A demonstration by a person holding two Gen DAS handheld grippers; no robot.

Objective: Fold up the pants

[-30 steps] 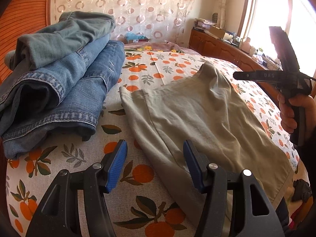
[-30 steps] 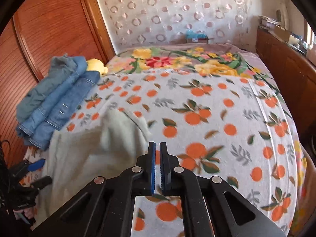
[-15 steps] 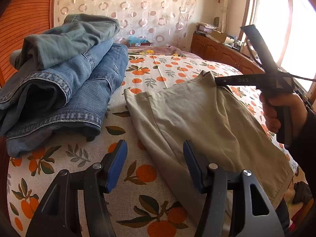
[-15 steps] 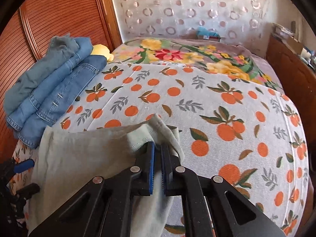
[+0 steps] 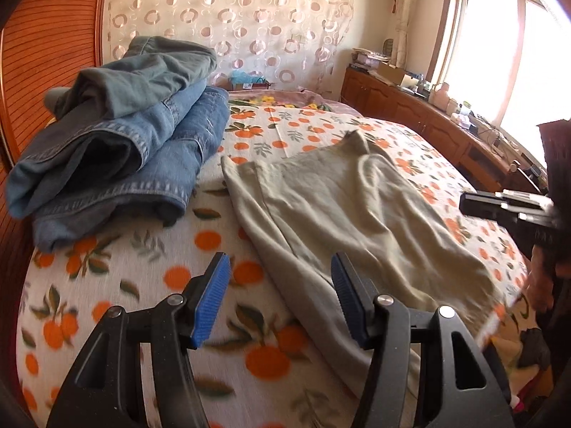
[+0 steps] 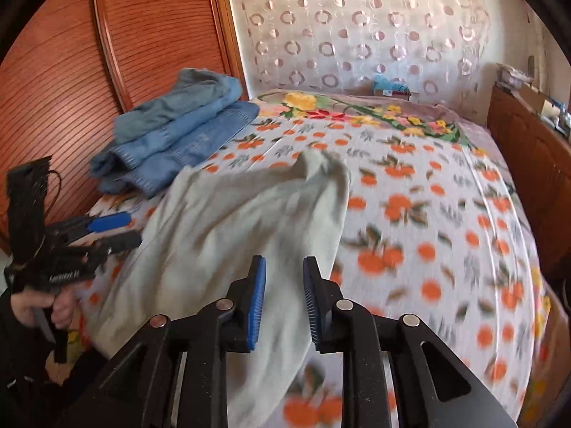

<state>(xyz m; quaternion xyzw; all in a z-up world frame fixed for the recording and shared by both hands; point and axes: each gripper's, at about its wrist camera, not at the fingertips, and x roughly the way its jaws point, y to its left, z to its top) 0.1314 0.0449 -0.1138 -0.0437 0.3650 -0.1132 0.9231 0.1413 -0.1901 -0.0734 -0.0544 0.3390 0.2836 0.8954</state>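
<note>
The bed, spread with a soft fleecy blanket printed in oranges and leaves, carries everything here. A loose stack of folded denim jeans sits at its left edge by the ribbed wooden wardrobe, stiff and thick-seamed. Just beside it lie the beige pants, thin limp cloth with a stitched seam, rumpled into soft ridges; their long axis runs from the near bed edge away toward the headboard, with a peaked corner at the far end. The left gripper hangs with its blue-padded fingers wide apart above the near left edge of the cloth, one finger over the blanket, the other over fabric. The right gripper hovers over the near right edge, fingers apart and holding nothing. Each looks equally near its own side, so the next pinch probably falls on those near corners.
</note>
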